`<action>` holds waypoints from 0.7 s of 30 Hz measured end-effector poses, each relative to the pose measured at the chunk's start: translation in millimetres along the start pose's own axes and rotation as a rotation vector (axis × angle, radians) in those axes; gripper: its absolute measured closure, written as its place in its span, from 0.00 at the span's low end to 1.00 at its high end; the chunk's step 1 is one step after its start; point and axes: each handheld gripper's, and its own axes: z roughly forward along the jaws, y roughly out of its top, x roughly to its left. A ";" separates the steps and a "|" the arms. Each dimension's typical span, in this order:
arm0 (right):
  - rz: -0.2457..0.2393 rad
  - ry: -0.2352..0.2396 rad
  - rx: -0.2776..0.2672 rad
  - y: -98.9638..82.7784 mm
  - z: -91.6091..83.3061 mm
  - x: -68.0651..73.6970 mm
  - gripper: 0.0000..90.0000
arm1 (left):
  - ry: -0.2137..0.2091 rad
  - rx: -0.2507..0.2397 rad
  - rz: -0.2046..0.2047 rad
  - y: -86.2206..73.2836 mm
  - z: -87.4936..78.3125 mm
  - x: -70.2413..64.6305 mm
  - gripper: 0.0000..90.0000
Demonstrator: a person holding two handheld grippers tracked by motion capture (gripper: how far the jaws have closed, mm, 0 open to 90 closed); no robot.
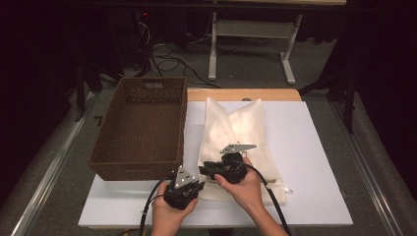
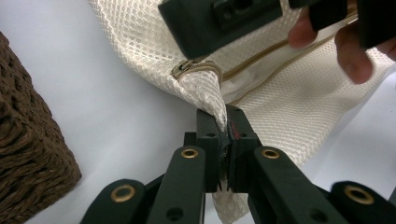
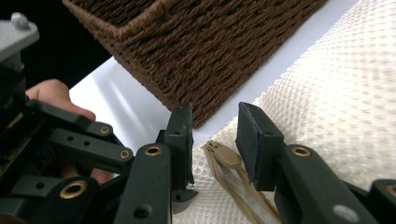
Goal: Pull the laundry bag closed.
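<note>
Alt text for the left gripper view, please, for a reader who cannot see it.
The left gripper is shut on a pinched-up corner of a cream mesh laundry bag, close beside the bag's tan zipper pull. The bag lies on a white table, with a brown wicker basket at the left edge and the right gripper above the zipper.

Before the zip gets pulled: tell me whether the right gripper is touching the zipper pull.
Apart. The right gripper view shows the right gripper open, with the zipper pull between its jaws and gaps on both sides.
</note>
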 end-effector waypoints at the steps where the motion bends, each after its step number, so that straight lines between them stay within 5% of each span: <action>1: 0.004 -0.006 -0.004 0.4 -0.7 -0.4 0.75 | 0.001 0.000 0.001 -0.1 0.0 -0.1 0.96; 12: 0.156 -0.041 0.030 2.1 -3.1 -4.7 0.81 | 0.006 0.000 -0.005 -2.4 -0.3 -0.4 0.96; 21: 0.212 -0.040 0.042 2.4 -4.2 -6.2 0.80 | 0.011 -0.008 -0.013 -2.9 -0.4 -1.3 0.96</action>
